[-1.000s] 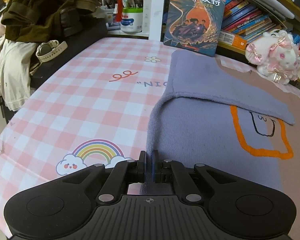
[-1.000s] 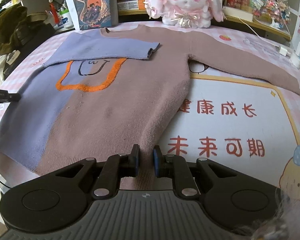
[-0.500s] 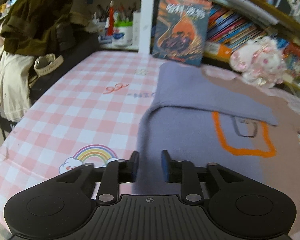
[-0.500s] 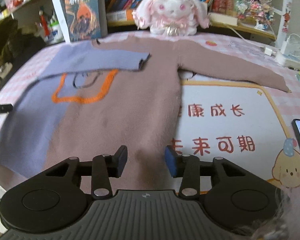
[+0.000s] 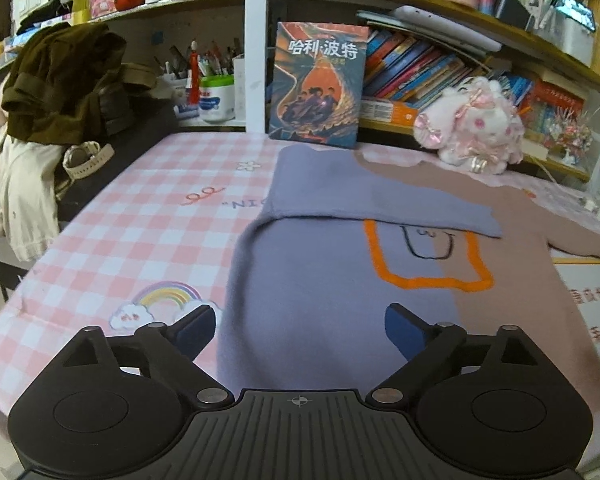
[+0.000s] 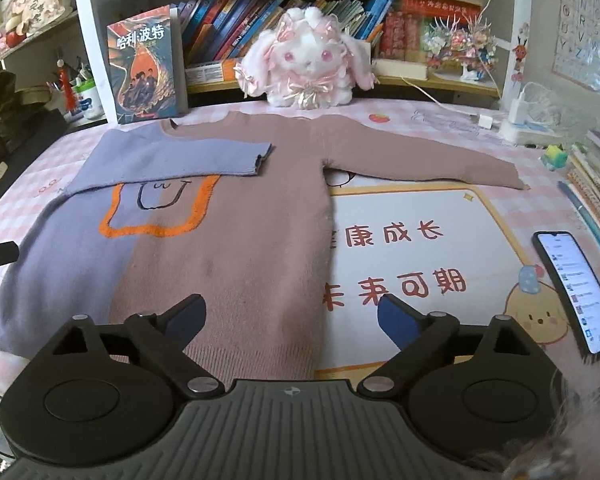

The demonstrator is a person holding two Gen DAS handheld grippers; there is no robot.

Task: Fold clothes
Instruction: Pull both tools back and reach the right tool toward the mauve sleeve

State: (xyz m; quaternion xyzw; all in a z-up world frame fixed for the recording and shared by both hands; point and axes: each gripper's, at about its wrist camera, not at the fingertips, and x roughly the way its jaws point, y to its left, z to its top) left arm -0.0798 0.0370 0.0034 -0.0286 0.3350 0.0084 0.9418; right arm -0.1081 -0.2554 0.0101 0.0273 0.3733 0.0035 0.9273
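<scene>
A lavender-and-mauve knitted sweater with an orange outlined patch [image 6: 204, 240] lies flat on the pink checked tablecloth [image 5: 140, 232], hem toward the near edge and collar toward the far edge. Its lavender sleeve [image 6: 172, 158] is folded across the chest, while the mauve sleeve [image 6: 420, 160] stretches out toward the right edge. The left gripper [image 5: 299, 328] hangs over the lavender hem, fingers spread wide and holding nothing. The right gripper [image 6: 291, 318] hangs over the mauve hem, likewise spread wide. A black smartphone [image 6: 572, 292] lies near the right edge.
</scene>
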